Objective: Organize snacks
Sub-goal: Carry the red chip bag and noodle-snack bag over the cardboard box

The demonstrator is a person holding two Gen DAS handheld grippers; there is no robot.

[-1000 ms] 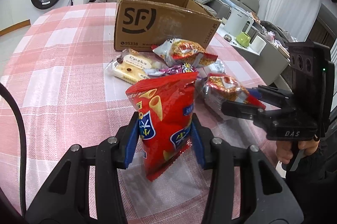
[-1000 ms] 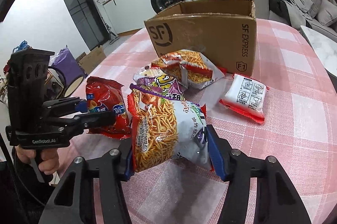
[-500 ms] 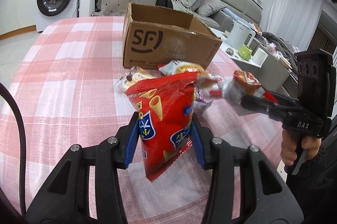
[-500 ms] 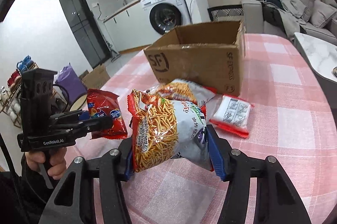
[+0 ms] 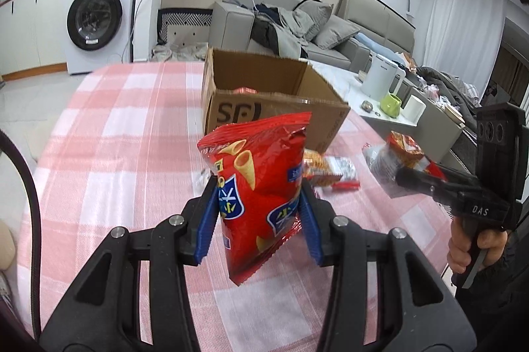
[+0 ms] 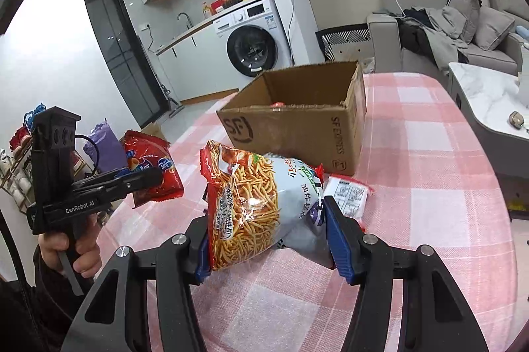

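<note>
Left gripper [image 5: 258,213] jaws clamped on red chip bag [image 5: 256,186], right gripper [image 6: 267,236] jaws on noodle snack bag [image 6: 261,203], both above counter [image 5: 115,137]; box [image 6: 297,123] at 12 o'clock. Bags look light, soft, crushable: grip mid-body, gently.

A white front-loading washing machine [image 5: 96,19] stands under a counter. A grey fabric sofa [image 5: 297,27] heaped with clothes sits behind. A white electric kettle [image 5: 380,77] stands beside a green ceramic mug [image 5: 390,102]

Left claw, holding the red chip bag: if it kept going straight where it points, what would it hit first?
Probably the near wall of the open brown cardboard box, straight ahead of the left claw and its red chip bag. Depth is unclear; it might strike the pink checked tablecloth short of it.
</note>
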